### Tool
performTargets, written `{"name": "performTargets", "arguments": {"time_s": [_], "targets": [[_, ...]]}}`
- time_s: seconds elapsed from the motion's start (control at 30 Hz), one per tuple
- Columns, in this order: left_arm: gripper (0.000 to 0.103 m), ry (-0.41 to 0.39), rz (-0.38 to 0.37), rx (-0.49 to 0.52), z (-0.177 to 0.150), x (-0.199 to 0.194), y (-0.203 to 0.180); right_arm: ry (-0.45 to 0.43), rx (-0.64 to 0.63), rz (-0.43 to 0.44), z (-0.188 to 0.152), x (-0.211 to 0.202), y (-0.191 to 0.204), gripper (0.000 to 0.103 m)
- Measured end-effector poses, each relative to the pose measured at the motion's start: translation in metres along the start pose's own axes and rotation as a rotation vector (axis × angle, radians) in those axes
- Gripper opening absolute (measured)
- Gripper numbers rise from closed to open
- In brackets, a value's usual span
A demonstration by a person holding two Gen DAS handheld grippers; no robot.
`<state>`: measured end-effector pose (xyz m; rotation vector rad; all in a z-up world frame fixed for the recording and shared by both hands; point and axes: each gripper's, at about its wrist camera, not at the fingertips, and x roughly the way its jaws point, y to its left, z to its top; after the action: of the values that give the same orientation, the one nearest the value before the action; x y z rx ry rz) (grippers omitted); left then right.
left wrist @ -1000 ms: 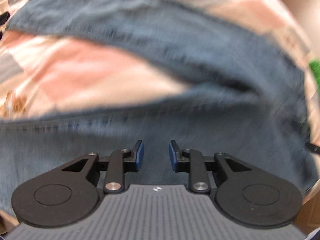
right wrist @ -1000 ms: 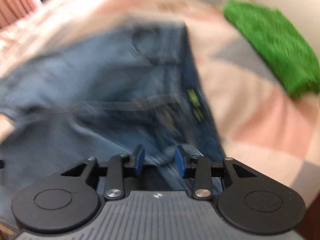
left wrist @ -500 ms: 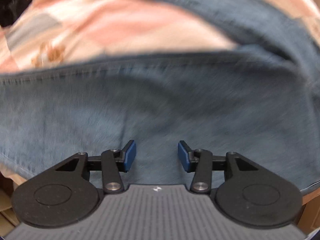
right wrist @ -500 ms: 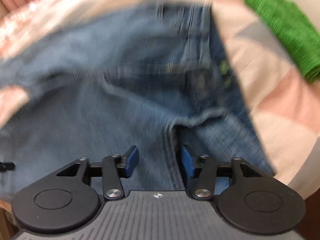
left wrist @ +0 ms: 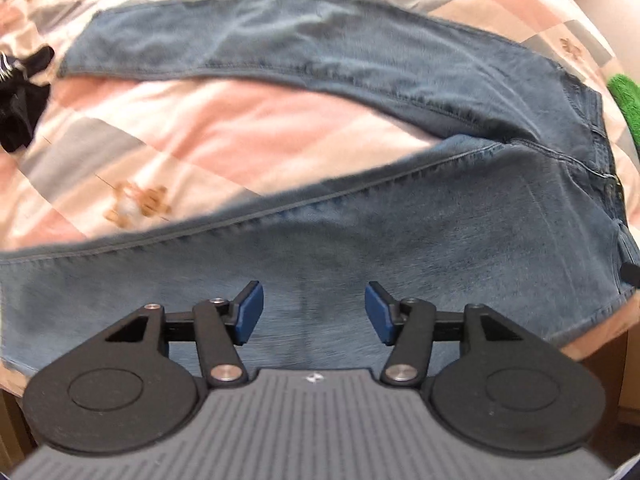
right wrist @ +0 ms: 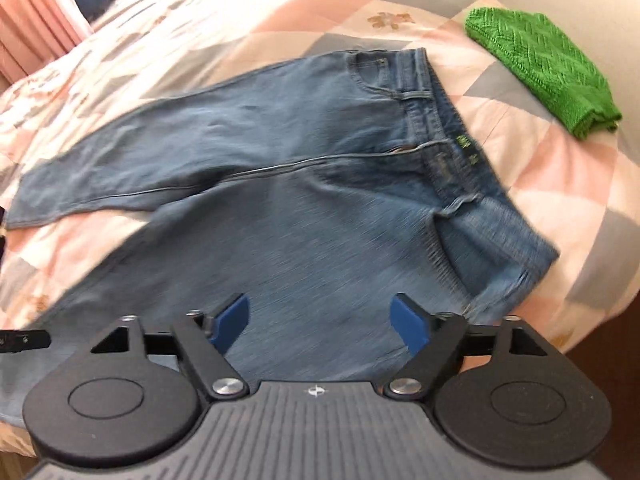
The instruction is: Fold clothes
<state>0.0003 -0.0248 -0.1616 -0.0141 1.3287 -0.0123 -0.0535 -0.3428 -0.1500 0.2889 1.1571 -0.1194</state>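
A bed covered by a quilt (right wrist: 560,200) in pink, cream and grey patches fills both views, with pink curtains (right wrist: 36,24) at the far left of the right wrist view. Blue jeans (right wrist: 304,184) lie flat on the quilt, legs spread apart in a V, the waistband toward the green knitted garment (right wrist: 544,64) that rests apart from them near the bed's edge. A dark piece of clothing (left wrist: 20,104) lies beyond the far leg's hem. The left gripper (left wrist: 312,312) hangs over the near leg, blue pads wide apart, clasping nothing. The right gripper (right wrist: 320,324) hovers over the seat area, likewise spread and empty.
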Motion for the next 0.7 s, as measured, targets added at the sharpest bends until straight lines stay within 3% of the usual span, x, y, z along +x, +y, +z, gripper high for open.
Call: {"name": "performTargets", "arguments": {"time_s": [0.27,0.37,0.7], "targets": [[0.07,-0.091,0.07,0.063,0.004,-0.058,0.034,-0.061,-0.017,0.024,-0.02,-0.046,0.06,0.092],[0.082,-0.135,0.079,0.054,0.004,-0.08,0.043,-0.098,-0.035,0.039,-0.015,-0.064,0.073,0.098],[0.086,-0.218,0.123,-0.011,-0.016,-0.131,0.038,-0.163,-0.13,0.108,-0.003,-0.101,0.071,0.1]]}}
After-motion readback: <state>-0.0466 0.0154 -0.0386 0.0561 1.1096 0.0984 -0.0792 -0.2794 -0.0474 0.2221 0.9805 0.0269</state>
